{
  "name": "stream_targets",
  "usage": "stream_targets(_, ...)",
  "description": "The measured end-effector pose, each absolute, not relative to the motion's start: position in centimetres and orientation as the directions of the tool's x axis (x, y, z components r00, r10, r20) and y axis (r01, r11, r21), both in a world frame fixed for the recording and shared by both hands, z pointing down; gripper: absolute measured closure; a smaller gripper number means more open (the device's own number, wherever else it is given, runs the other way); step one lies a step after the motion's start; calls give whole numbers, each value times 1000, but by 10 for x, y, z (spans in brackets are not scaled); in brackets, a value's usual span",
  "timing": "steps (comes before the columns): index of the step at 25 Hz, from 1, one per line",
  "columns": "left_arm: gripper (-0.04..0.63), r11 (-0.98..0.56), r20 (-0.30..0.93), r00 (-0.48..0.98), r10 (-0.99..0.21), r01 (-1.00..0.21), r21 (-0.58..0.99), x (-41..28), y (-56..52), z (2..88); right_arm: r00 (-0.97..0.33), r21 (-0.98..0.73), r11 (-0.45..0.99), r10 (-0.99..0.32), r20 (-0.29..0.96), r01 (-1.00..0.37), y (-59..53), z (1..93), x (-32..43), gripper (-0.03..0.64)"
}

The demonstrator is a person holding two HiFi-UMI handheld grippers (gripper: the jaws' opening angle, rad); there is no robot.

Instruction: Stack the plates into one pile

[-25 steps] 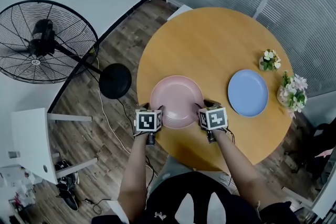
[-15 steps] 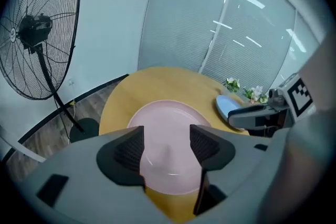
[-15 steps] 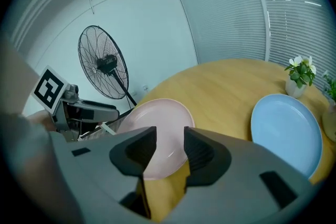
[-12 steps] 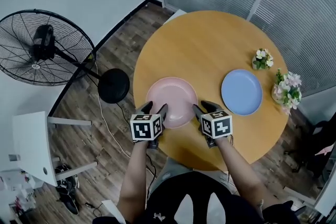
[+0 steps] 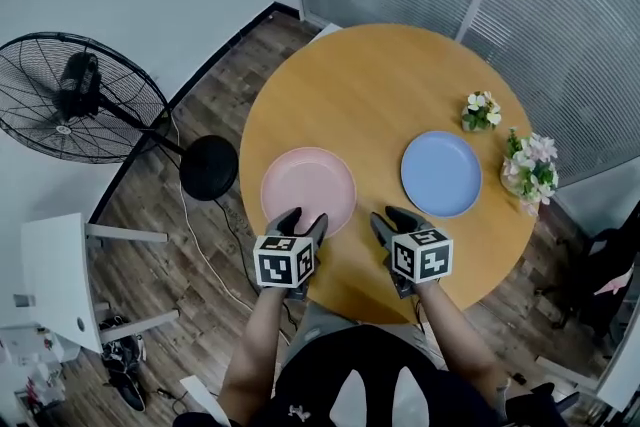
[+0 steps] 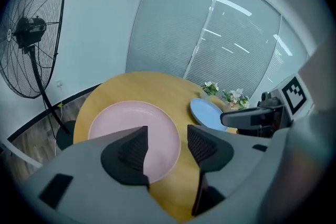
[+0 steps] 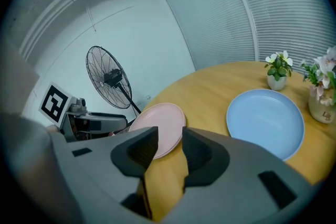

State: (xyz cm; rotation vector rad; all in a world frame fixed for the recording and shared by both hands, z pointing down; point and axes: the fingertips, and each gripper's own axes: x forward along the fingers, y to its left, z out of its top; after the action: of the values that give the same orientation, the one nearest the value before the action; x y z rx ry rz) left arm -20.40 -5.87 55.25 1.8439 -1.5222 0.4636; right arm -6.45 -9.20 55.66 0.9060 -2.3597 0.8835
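A pink plate [image 5: 308, 189] lies flat on the round wooden table [image 5: 380, 85], near its front left edge. A blue plate [image 5: 441, 173] lies to its right, apart from it. My left gripper [image 5: 300, 223] hovers just short of the pink plate's near rim, open and empty; its jaws have just been closing a little. My right gripper [image 5: 392, 220] hangs over bare table between the two plates, open with nothing between its jaws, which have also been closing. Along the left gripper [image 6: 167, 147] I see the pink plate [image 6: 131, 123]; along the right gripper [image 7: 169, 152], both the pink plate [image 7: 157, 120] and the blue plate [image 7: 265, 120].
Two small flower pots [image 5: 480, 110] [image 5: 530, 170] stand at the table's right edge beside the blue plate. A large floor fan [image 5: 75, 95] with a round base [image 5: 208, 167] stands left of the table. A white stand [image 5: 55, 275] is at the lower left.
Both grippers have drawn back from the pink plate's sides toward the person and risen. The pink plate stays flat on the table.
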Motion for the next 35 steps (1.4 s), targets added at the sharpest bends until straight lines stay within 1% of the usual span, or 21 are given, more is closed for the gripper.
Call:
stream_targets(9,348,-124,660,277,-698,-955,269,-151,-71,548,-631,-390,514,-468,619,-764,-97,562,11,472)
stream_targets(22,348,-179,652,322,-686,-944,277,-73,-120,547,-560,-375,420,-547,623,-827,-140,560,107,471)
stream_targets(29,348,-185,660,345,-668,-935,302,-34,-153,559,-520,-370,368,-549,654,-853,-164,577,150,466)
stream_targets(35,348,-184,680,360,-639,-930,319,-9,-174,578,-494,-372,327,-520,696,-869,-182,600,178,445)
